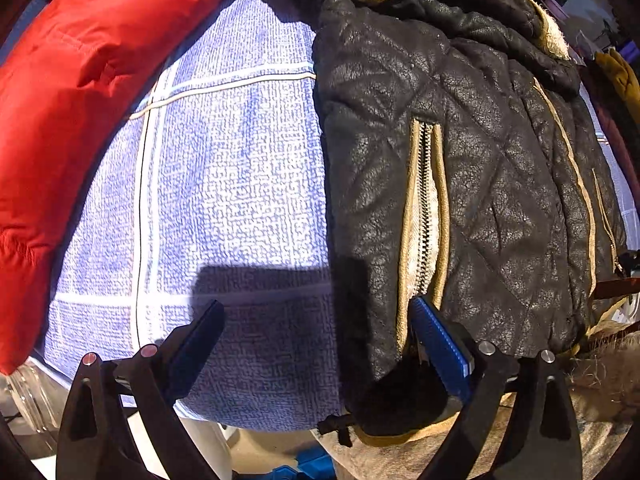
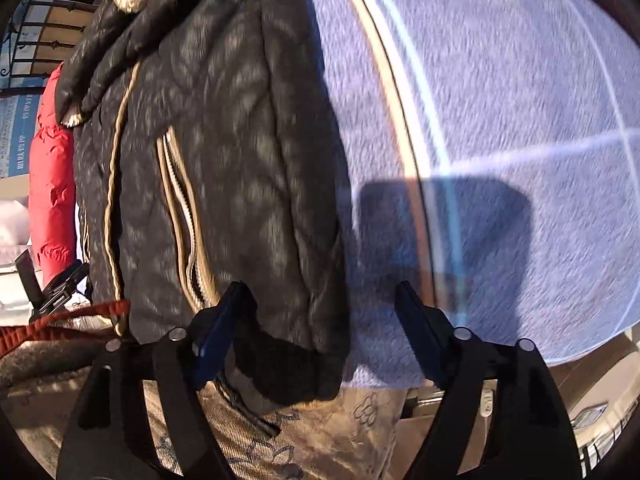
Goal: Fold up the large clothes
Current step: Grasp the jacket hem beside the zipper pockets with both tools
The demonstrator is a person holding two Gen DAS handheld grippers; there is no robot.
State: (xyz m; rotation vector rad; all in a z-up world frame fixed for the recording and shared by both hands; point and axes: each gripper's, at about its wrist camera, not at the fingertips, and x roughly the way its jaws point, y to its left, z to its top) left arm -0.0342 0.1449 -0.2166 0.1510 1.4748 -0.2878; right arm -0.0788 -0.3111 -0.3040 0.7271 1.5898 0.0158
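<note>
place: sunlit balcony or yard | cues: iron railing [image 2: 48, 20], hard sunlight and shadows

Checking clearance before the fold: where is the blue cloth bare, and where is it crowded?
One bare strip of blue cloth runs between the red jacket and the black jacket. In the right wrist view, a second wide bare patch lies on the black jacket's other side, out to the cloth's edge. It is crowded at the near hem, where both claws hang open.
</note>
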